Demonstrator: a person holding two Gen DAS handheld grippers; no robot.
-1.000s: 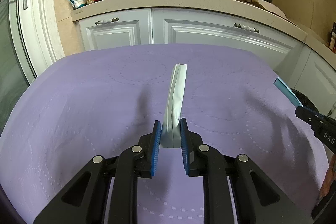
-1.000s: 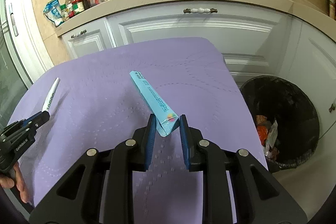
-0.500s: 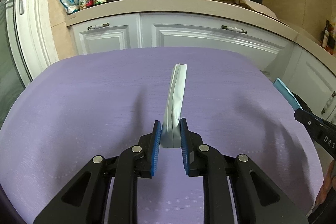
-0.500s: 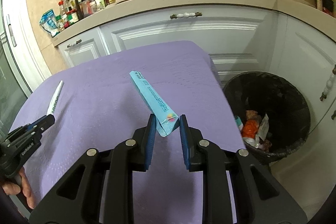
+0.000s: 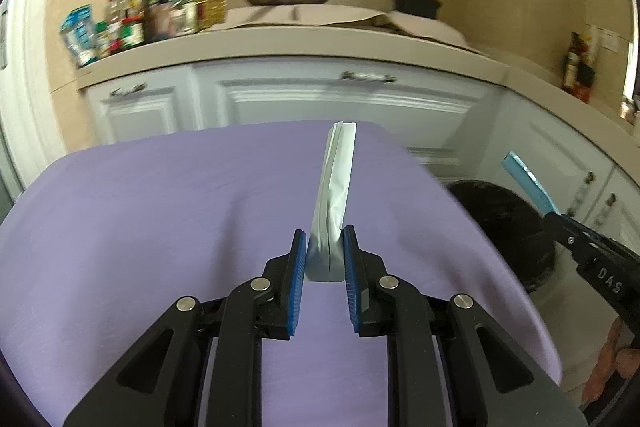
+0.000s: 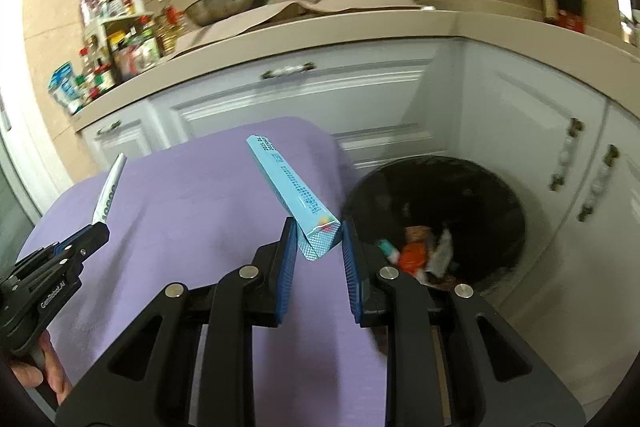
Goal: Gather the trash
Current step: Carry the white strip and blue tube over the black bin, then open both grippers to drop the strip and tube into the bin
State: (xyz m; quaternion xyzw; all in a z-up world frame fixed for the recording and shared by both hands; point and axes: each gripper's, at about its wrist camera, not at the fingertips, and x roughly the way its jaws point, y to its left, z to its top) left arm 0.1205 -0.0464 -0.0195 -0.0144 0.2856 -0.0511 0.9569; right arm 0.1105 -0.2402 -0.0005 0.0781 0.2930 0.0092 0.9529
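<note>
My left gripper (image 5: 325, 255) is shut on a white flattened packet (image 5: 335, 195), held edge-up above the purple table cover (image 5: 160, 219). My right gripper (image 6: 319, 247) is shut on a long light-blue carton (image 6: 286, 187), held above the table's right edge. A black bin (image 6: 436, 203) with several pieces of trash inside stands on the floor right of the table; it also shows in the left wrist view (image 5: 504, 223). The right gripper (image 5: 560, 219) with the blue carton (image 5: 528, 183) shows at the right of the left wrist view. The left gripper (image 6: 96, 227) with the white packet (image 6: 108, 193) shows at the left of the right wrist view.
White kitchen cabinets (image 6: 320, 95) run behind and to the right of the table. The counter (image 5: 280, 43) holds bottles, a pan and a black pot. The bin stands close to the cabinet corner.
Both grippers have swung to the right with their items still held. The bin has come further into both views and the right gripper has moved closer to it.
</note>
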